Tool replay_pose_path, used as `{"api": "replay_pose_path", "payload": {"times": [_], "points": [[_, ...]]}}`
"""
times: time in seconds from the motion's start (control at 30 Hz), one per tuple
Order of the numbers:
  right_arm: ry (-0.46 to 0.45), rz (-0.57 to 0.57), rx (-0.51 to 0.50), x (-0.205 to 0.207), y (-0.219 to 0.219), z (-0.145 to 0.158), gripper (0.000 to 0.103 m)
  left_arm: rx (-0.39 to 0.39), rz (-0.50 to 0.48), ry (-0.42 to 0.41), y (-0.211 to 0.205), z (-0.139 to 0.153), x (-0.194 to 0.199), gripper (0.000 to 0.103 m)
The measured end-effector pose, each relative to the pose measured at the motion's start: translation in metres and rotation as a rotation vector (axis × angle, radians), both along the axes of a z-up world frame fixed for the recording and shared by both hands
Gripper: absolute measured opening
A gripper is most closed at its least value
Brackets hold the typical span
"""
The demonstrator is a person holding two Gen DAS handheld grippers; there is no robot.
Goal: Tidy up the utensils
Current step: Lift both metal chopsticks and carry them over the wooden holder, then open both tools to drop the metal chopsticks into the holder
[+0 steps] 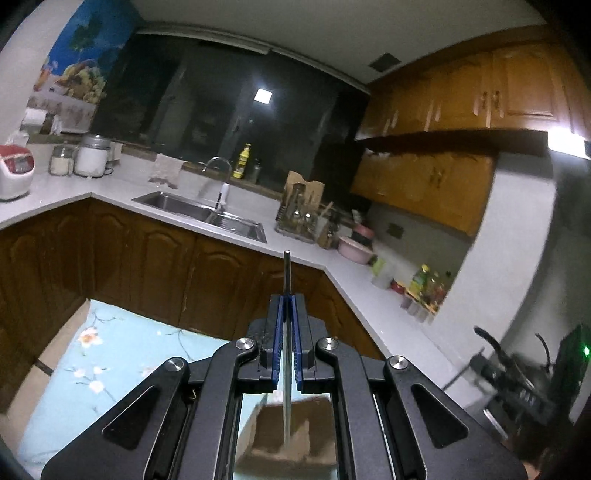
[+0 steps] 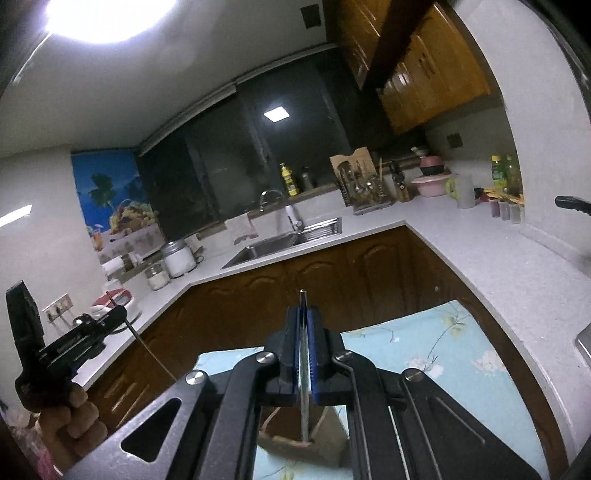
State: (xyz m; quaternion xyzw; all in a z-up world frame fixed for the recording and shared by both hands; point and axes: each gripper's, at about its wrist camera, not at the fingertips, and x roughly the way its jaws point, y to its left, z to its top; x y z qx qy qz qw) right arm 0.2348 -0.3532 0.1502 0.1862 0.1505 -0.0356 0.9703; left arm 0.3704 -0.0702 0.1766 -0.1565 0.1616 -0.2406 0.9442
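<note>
Gripping a thin metal utensil (image 1: 287, 275), my left tool (image 1: 287, 301) sits at lower centre. My right tool (image 2: 303, 314) clamps another slim utensil (image 2: 303, 297) above the floral cloth (image 2: 443, 354).

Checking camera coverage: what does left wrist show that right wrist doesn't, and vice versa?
Left wrist only: the green indicator light at the right edge, and the whole front of the red-and-white rice cooker.

Right wrist only: the bright ceiling lamp, and the person's hand carrying the left hand-held gripper with its thin metal utensil.

Both: sink, yellow bottle, utensil rack, floral cloth. Each view's own gripper is shut on a slim metal utensil; the right hand-held gripper clamps the second utensil.
</note>
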Motion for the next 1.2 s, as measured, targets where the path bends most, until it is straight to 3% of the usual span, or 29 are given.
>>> {"api": "replay_pose_path", "payload": {"times": [0.23,0.53,0.67,1.03,1.13,1.17,1.2], "points": [[0.037,-0.015,0.007,0.031,0.005,-0.045,0.004,-0.033,0.049,0.085,-0.019,-0.062,0.029,0.004],[0.093,-0.015,0.025,0.044,0.012,-0.092,0.004,0.068,0.019,0.134,-0.040,-0.116,0.031,0.004],[0.109,-0.010,0.041,0.046,0.005,-0.094,0.004,0.103,0.022,0.151,-0.044,-0.129,0.034,0.005],[0.143,0.000,0.053,0.051,0.003,-0.094,0.006,0.129,0.003,0.176,-0.044,-0.122,0.035,0.006],[0.152,0.016,0.078,0.053,0.001,-0.096,0.011,0.124,0.001,0.192,-0.041,-0.118,0.032,0.014],[0.155,0.011,0.080,0.053,0.000,-0.096,0.018,0.123,-0.001,0.186,-0.040,-0.116,0.029,0.016],[0.153,0.010,0.086,0.051,-0.002,-0.096,0.038,0.122,0.001,0.184,-0.038,-0.113,0.026,0.023]]}}
